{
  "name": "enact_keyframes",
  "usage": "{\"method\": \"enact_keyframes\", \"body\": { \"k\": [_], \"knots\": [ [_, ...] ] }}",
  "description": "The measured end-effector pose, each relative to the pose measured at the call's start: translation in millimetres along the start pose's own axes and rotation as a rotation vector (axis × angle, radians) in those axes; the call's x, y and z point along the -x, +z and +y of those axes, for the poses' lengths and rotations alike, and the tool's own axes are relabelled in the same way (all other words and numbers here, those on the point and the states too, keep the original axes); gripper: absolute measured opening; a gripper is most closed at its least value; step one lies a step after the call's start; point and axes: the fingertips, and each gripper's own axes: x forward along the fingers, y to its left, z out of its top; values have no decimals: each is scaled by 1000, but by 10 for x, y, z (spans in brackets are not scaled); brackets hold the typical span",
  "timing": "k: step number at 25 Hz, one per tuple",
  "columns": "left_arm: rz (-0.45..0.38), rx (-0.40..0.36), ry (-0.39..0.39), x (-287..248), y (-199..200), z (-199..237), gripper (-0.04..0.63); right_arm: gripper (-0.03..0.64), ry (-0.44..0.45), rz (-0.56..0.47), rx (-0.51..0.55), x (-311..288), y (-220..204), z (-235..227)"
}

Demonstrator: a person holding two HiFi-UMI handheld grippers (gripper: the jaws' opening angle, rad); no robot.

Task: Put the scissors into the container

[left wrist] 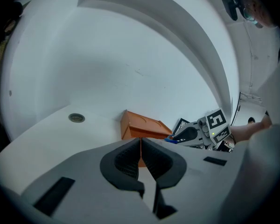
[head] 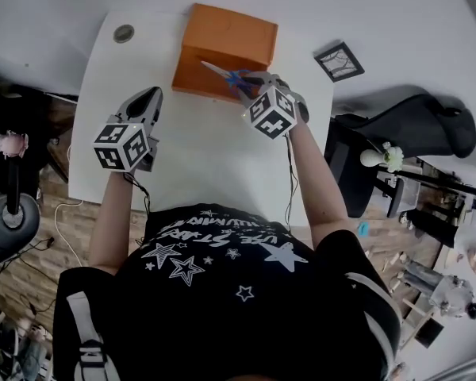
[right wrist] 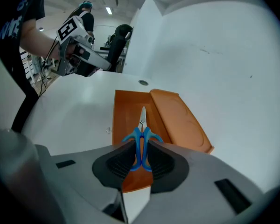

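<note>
Blue-handled scissors [right wrist: 141,139] are clamped by the handles in my right gripper [right wrist: 141,158], blades pointing forward over the open orange container [right wrist: 130,120]. From the head view the scissors [head: 226,76] hang above the container's [head: 222,42] front edge, with the right gripper [head: 258,90] just behind them. The container's lid [right wrist: 179,120] stands open at the far side. My left gripper [left wrist: 141,155] is shut with nothing between its jaws; it hovers over the white table at the left [head: 147,109], away from the container [left wrist: 142,127].
The white table [head: 198,157] has a round cable grommet [head: 124,32] at its back left corner. A small black-framed square [head: 339,61] lies at the back right. A black chair [head: 412,129] stands to the right of the table.
</note>
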Motion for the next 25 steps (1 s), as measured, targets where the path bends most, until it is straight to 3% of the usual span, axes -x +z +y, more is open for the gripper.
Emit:
{"method": "enact_keyframes", "body": {
  "k": [6, 11, 25],
  "knots": [
    [30, 26, -7, -170, -120, 99, 23, 97, 40, 27, 55, -296, -35, -50],
    [58, 1, -22, -273, -176, 145, 23, 97, 50, 59, 98, -469, -90, -51],
    [81, 26, -20, -362, -332, 291, 23, 97, 66, 121, 123, -728, -136, -26]
  ]
}}
